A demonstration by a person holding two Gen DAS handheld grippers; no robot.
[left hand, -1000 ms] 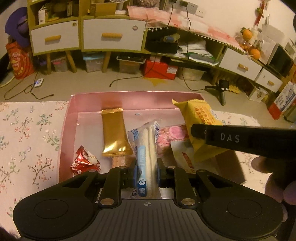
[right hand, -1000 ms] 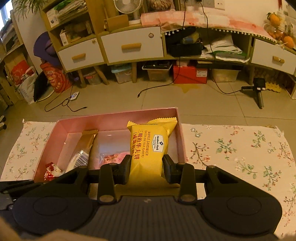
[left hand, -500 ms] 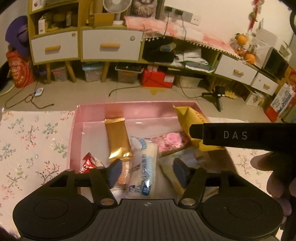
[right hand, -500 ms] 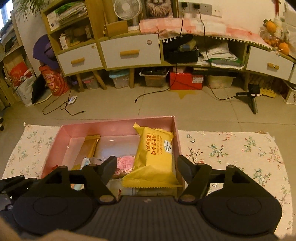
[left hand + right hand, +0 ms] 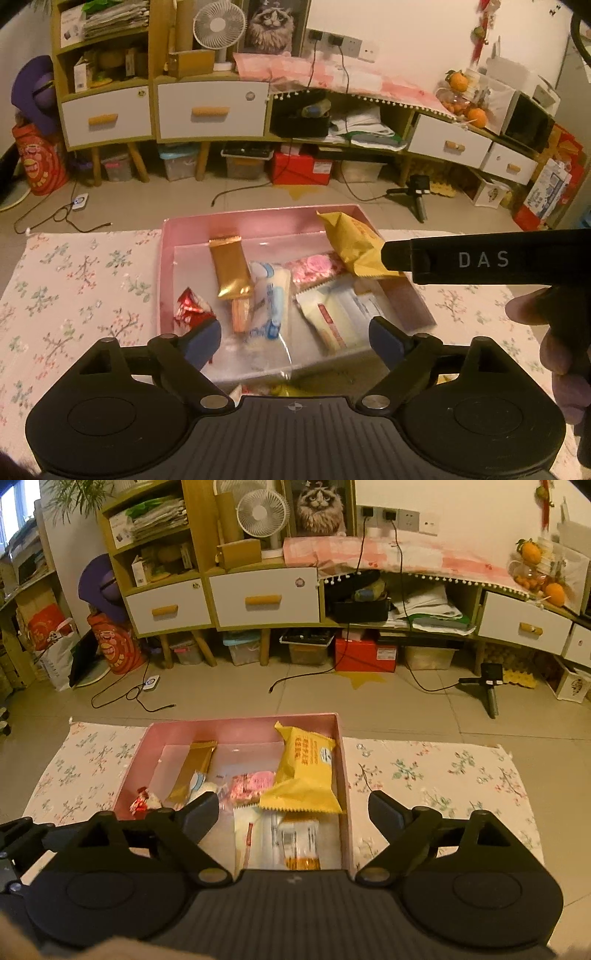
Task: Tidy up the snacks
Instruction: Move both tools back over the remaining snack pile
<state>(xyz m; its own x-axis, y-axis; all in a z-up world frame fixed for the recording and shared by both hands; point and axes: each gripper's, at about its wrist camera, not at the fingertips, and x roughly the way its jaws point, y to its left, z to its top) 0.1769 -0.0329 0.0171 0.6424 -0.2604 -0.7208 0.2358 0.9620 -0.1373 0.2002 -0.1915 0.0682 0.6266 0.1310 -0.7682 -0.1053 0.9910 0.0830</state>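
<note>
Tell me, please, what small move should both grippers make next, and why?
Probably lift both clear of the pink box. The left gripper and right gripper are opening with nothing between their fingers; the yellow packet and blue-white packet already lie inside the box.

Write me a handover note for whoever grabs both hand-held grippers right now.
Left hand-held gripper: jaws opening, nothing between the pads; the white-and-blue snack packet lies in the box below it.
Right hand-held gripper: jaws opening, empty; the yellow wafer sandwich pack lies against the right wall of the pink box.
Also in the box: gold bar, red candy, pink packet, white sachets.
Left: no loose snacks visible on the floral cloth; check outside the views.
</note>
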